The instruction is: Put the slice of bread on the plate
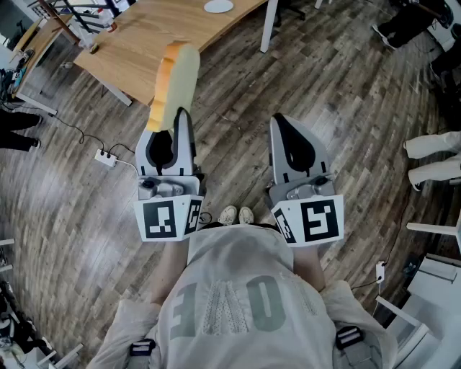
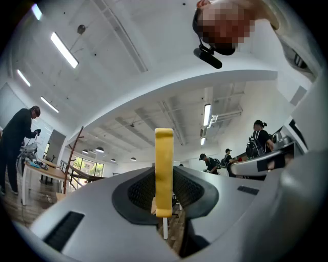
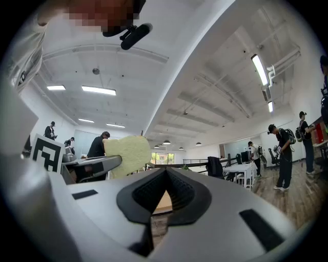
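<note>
A pale slice of bread [image 1: 175,83] with a golden crust stands on edge, sticking forward out of my left gripper [image 1: 175,119], which is shut on its lower end. In the left gripper view the bread [image 2: 164,171] appears edge-on, upright between the dark pads [image 2: 141,192]. My right gripper [image 1: 286,124] is held beside it, shut with nothing in it; its jaw tips meet in the right gripper view [image 3: 165,171]. That view also shows the bread [image 3: 129,154] off to the left. A white plate [image 1: 218,6] lies on the wooden table [image 1: 144,39], far ahead.
I stand on a wood-plank floor; the person's shoes [image 1: 236,215] show between the grippers. A white power strip [image 1: 105,157] with a cable lies to the left. A white table leg [image 1: 269,25] stands ahead; another person's legs [image 1: 432,158] are at the right.
</note>
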`<state>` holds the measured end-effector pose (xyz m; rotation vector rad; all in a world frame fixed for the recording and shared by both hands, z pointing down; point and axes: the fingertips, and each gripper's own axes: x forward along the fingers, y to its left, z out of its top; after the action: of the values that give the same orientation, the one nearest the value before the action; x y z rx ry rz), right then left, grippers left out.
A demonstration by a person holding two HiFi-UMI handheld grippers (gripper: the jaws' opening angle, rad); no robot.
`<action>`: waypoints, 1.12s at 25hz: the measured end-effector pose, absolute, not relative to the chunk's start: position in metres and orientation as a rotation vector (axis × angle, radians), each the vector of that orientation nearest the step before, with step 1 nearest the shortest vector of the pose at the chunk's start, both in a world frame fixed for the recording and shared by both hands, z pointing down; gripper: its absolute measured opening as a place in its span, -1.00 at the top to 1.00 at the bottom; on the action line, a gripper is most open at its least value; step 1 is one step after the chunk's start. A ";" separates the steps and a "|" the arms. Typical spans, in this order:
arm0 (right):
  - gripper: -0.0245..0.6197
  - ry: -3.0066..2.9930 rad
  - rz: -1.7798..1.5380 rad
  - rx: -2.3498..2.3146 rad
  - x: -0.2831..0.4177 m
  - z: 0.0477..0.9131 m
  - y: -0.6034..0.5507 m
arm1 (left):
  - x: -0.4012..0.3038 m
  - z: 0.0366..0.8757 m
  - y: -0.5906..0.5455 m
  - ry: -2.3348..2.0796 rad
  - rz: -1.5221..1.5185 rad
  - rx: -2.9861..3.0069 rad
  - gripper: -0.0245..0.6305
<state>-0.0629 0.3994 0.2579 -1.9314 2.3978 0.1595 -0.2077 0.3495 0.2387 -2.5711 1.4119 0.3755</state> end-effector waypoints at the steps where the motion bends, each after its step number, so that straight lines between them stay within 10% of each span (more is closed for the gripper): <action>1: 0.87 2.417 0.177 -1.923 -0.064 0.259 0.399 | -0.207 0.238 0.348 1.411 0.367 -2.558 0.66; 28: 0.87 2.459 -0.146 -1.834 0.021 0.324 0.284 | -0.201 0.284 0.228 1.678 0.305 -2.471 0.65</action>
<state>0.0214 0.2841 0.3243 -1.8338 2.4590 -0.1456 -0.2012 0.2278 0.2839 -2.4706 1.6779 0.3051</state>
